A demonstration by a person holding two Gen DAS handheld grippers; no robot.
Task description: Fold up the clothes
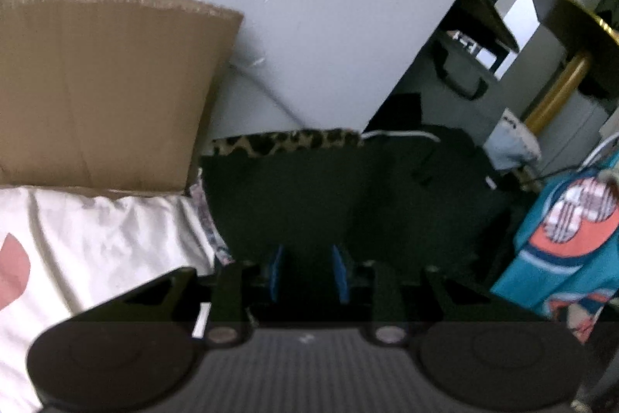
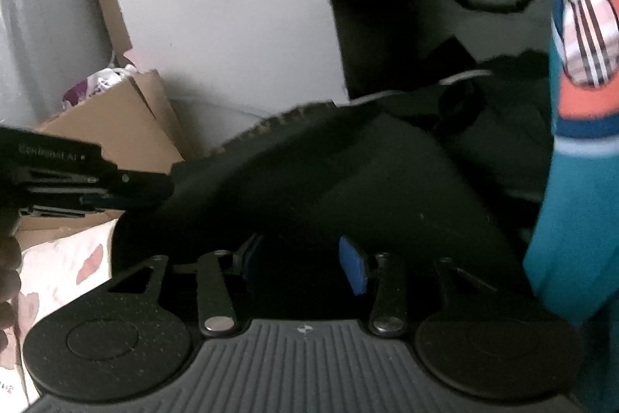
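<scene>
Left gripper (image 1: 307, 271): jaws narrowly apart, dark garment (image 1: 348, 196) between, pinch unclear. Right gripper (image 2: 305, 268): half open over the same cloth, not clamping. Garment lies right of the cardboard box (image 1: 100, 84). Risk: loose hold, fabric slips and bunches mid-fold.

Ahead of your left gripper (image 1: 307, 271), blue pads (image 1: 339, 271): black garment (image 1: 309, 196) with a leopard-print edge (image 1: 286, 142). To its left, brown cardboard box (image 1: 100, 88) and a cream sheet (image 1: 96, 239) with pink blotches. To its right, teal cloth (image 1: 561, 250) bearing an orange, white-and-plaid patch. Beyond, a pale grey panel (image 1: 332, 10). Your right gripper (image 2: 305, 264): black frame, blue pads too.
</scene>
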